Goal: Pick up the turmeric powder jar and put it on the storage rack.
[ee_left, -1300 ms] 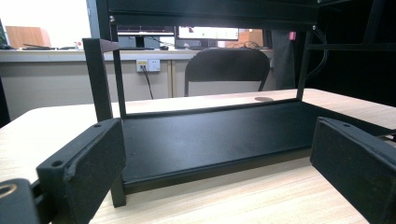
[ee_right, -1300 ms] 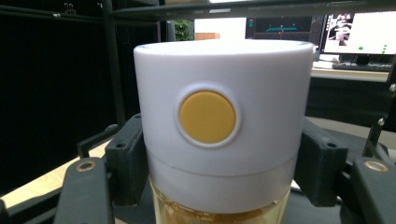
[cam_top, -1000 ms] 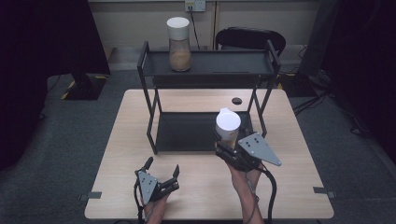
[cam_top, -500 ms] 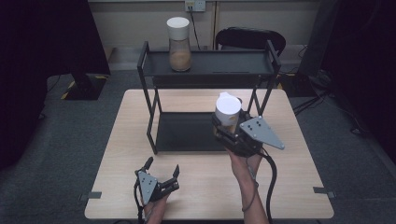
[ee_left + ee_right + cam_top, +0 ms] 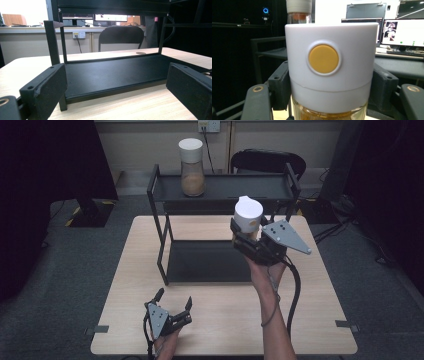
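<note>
My right gripper [image 5: 250, 240] is shut on a glass jar [image 5: 248, 217] with a white lid, held in the air in front of the black two-tier rack [image 5: 225, 187]. Close up, the jar [image 5: 328, 72] shows a yellow button on its lid and amber contents below, with a jaw pressed on each side. A second jar [image 5: 191, 167], white-lidded with brown contents, stands on the rack's top shelf at the left. My left gripper [image 5: 174, 305] rests open near the table's front edge, facing the rack's lower shelf [image 5: 112, 72]; nothing lies between its pads [image 5: 47, 85].
The wooden table [image 5: 310, 285] carries the rack at its far half. A small dark disc [image 5: 140, 53] lies on the table behind the rack. A black chair [image 5: 267, 162] stands beyond the table. Dark curtains flank both sides.
My right gripper has lifted the jar from low beside the rack's lower shelf up toward the level of the top shelf. The left gripper has stayed put.
</note>
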A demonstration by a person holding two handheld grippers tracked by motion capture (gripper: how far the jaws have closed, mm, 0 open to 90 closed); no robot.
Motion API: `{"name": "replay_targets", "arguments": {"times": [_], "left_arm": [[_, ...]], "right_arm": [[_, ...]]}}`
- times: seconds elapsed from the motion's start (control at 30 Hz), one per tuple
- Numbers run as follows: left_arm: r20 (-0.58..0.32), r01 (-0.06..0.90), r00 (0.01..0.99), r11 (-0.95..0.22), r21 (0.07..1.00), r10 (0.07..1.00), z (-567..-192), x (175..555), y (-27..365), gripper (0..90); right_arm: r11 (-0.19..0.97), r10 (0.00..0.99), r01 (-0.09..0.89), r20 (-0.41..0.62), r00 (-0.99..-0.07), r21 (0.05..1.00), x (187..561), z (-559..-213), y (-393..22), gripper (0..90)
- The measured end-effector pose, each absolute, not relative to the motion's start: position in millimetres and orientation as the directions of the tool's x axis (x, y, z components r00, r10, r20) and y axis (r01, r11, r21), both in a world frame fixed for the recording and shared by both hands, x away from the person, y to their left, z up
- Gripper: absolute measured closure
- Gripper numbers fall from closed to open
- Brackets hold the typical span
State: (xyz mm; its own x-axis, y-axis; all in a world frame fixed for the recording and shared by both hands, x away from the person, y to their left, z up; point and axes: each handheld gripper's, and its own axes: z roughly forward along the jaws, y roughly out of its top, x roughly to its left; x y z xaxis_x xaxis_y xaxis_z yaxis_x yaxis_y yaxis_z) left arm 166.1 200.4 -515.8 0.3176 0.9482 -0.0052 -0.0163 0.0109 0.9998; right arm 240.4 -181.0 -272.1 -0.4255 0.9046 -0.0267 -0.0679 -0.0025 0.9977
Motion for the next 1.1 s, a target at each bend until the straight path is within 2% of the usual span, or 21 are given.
{"name": "replay_targets", "arguments": {"times": [0.73, 1.1], "left_arm": [[-0.005, -0.017, 0.318, 0.01, 1.0, 0.948, -515.9, 166.2, 200.5, 2.5], [-0.007, -0.016, 0.319, 0.012, 1.0, 0.948, -515.8, 166.1, 200.4, 2.5]], "right_arm": [[0.01, 0.908, -0.049, -0.029, -0.418, 0.999, 293.9, -199.2, -170.0, 29.8], [0.033, 0.918, -0.061, -0.054, -0.393, 0.998, 319.7, -185.6, -153.6, 29.9]]}}
